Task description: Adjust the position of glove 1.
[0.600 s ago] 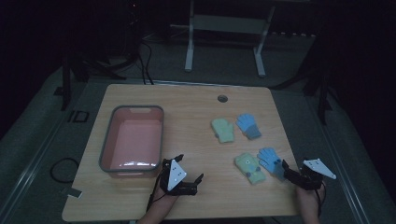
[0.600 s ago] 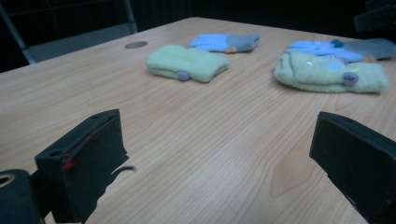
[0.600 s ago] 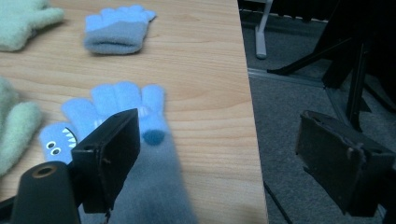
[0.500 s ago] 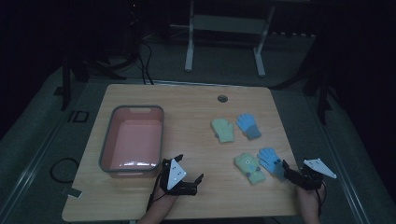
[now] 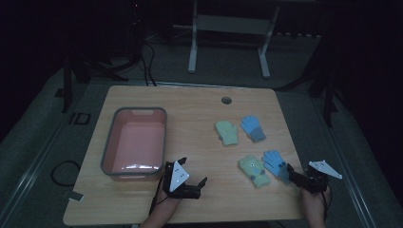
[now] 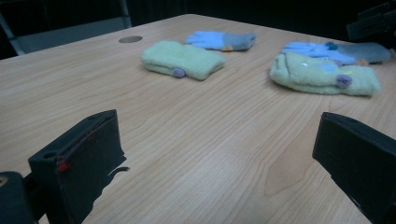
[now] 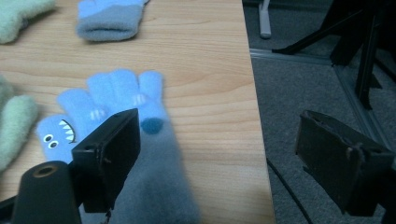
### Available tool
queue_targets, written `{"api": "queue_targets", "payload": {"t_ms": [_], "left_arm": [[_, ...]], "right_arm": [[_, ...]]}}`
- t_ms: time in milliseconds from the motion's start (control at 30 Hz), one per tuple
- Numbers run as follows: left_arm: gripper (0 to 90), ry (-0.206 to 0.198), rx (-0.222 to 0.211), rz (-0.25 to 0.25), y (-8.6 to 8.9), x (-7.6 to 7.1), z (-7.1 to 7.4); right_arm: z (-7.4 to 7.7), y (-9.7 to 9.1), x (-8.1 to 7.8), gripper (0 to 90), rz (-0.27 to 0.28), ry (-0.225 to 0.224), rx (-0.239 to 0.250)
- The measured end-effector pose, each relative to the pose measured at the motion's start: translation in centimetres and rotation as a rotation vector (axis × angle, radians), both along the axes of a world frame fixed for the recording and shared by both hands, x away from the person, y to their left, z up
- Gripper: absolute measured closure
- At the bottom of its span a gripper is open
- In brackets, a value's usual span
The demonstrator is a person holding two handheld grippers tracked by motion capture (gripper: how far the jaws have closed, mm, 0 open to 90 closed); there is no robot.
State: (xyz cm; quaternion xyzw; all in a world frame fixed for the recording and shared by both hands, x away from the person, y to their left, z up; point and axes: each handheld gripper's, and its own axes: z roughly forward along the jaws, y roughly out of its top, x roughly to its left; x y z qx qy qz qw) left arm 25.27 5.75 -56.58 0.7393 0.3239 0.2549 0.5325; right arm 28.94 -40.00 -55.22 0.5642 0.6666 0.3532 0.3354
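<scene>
**A:** What step is this? The right gripper (image 5: 293, 175) sits at the cuff of the near blue knitted glove with the shark face (image 7: 116, 116), jaws spread wide, nothing between the pads. I'd judge it the approach before a pick.

**B:** Agreed. In the right gripper view one jaw stands over the grey cuff, while the other hangs past the edge of the pale wooden table (image 7: 205, 56), over the floor. So the glove lies under and beside the inner jaw, not between the two. The next move probably calls for a shift inward until both jaws bracket the cuff, then a close.

**A:** And the left gripper (image 5: 187, 183)?

**B:** Also wide open and empty, low over bare wood. The near pale green fuzzy mitten (image 6: 322, 74) lies well ahead of it to the right, and the far green mitten (image 6: 182, 58) well ahead to the left.

**A:** What does the high view add?

**B:** The pink plastic tub with the grey rim (image 5: 111, 147), just beside the left gripper, a likely destination. The right gripper view alone gives the glove's teeth and eyes; the far blue glove (image 5: 253, 127) lies ahead of it.
</scene>
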Motion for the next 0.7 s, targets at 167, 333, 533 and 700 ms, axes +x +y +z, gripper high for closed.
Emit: {"api": "queue_targets", "payload": {"t_ms": [167, 333, 533, 700], "left_arm": [[1.6, 0.002, -0.003, -0.001, 0.0, 0.0, 0.0], [1.6, 0.0, 0.004, 0.003, -0.1, 0.0, 0.0], [1.6, -0.011, 0.016, 0.009, -0.2, -0.1, 0.0], [1.6, -0.006, 0.014, 0.011, -0.2, -0.1, 0.0]], "right_arm": [[0.8, 0.3, -0.1, 13.6, 0.019, 0.017, -0.011], [1.7, 0.2, 0.1, 11.7, 0.015, 0.041, 0.0], [3.8, -0.1, -0.1, 13.9, -0.003, 0.034, -0.004], [4.8, -0.2, -0.1, 13.8, 0.011, 0.024, 0.008]]}}
